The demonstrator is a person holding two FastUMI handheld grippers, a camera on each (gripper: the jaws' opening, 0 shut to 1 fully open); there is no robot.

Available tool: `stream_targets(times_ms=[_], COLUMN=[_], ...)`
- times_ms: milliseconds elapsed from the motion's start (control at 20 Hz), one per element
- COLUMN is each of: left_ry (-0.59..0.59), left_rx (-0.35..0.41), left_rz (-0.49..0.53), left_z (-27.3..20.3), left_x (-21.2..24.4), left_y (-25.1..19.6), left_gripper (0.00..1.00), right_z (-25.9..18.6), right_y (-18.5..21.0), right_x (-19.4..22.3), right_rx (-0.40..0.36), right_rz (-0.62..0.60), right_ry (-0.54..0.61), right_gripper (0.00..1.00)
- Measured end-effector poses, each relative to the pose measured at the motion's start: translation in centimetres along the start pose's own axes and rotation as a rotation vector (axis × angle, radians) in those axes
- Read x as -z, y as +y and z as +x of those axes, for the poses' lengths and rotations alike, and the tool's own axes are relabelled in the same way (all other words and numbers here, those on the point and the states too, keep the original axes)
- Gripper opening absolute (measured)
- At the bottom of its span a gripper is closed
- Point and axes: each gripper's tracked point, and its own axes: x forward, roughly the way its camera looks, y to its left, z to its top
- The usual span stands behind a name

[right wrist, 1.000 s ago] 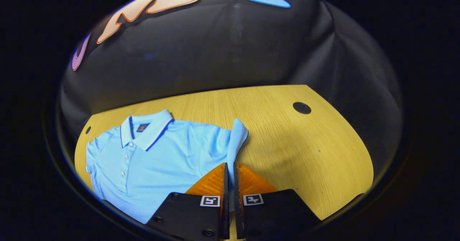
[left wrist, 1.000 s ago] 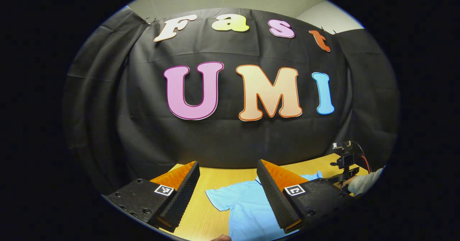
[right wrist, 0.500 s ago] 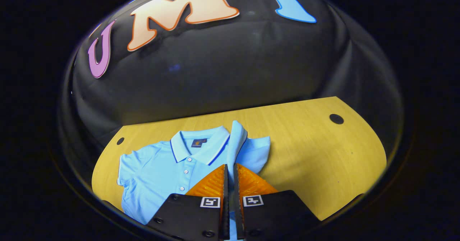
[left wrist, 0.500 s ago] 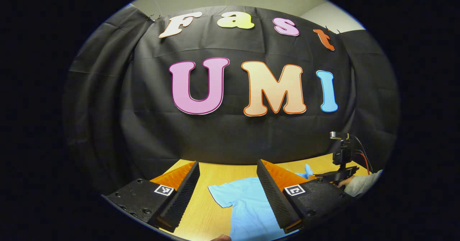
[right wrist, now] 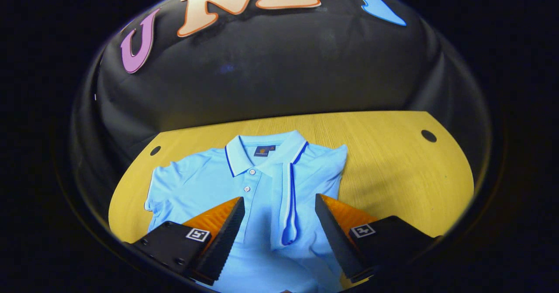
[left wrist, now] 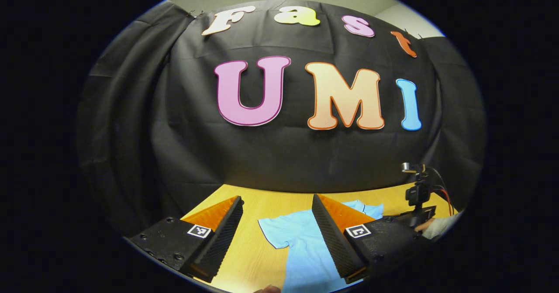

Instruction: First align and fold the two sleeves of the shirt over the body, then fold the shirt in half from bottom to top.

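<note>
In the left gripper view, we are holding the left gripper [left wrist: 275, 236] with fingers spread above the worktop [left wrist: 249, 262]; the shirt [left wrist: 301, 245] is lying at five o'clock. In the right gripper view, our right gripper [right wrist: 277, 236] is hovering with fingers parted over the folded sleeve [right wrist: 286, 205] at six o'clock. Judging next: the far sleeve [right wrist: 170, 184] at nine o'clock.
</note>
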Motion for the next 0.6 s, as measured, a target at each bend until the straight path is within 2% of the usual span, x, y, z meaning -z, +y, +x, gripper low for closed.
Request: stream_targets(times_ms=[50,100,250,300,350,400,450,600], left_ry=[0.006,0.015,0.038,0.050,0.065,0.085,0.108,0.184], left_rx=[-0.004,-0.007,-0.021,-0.028,-0.035,-0.038,-0.040,-0.055], left_rz=[-0.006,-0.013,-0.029,-0.030,-0.029,-0.030,-0.033,-0.058], left_z=[0.7,1.4,3.8,4.9,5.8,6.8,7.8,10.1], left_x=[0.4,0.8,2.4,2.9,3.7,4.6,5.6,8.8], left_y=[0.1,0.1,0.5,0.7,0.9,1.1,1.2,1.5], left_gripper=[0.96,0.95,0.96,0.95,0.95,0.95,0.95,0.95], right_z=[-0.9,-1.9,-4.8,-5.8,-6.9,-8.0,-8.7,-10.9], right_y=[0.0,-0.2,-1.5,-2.2,-2.9,-3.6,-4.3,-6.2], right_x=[-0.6,-1.3,-2.9,-3.4,-3.8,-4.0,-4.0,-3.8], right_rx=[-0.002,-0.003,0.007,0.019,0.031,0.046,0.057,0.090], right_rz=[0.008,0.015,0.009,-0.002,-0.014,-0.025,-0.029,-0.031], right_ry=[-0.022,-0.046,-0.115,-0.138,-0.155,-0.167,-0.178,-0.190], right_gripper=[0.99,0.94,0.94,0.98,0.98,0.94,0.98,0.98])
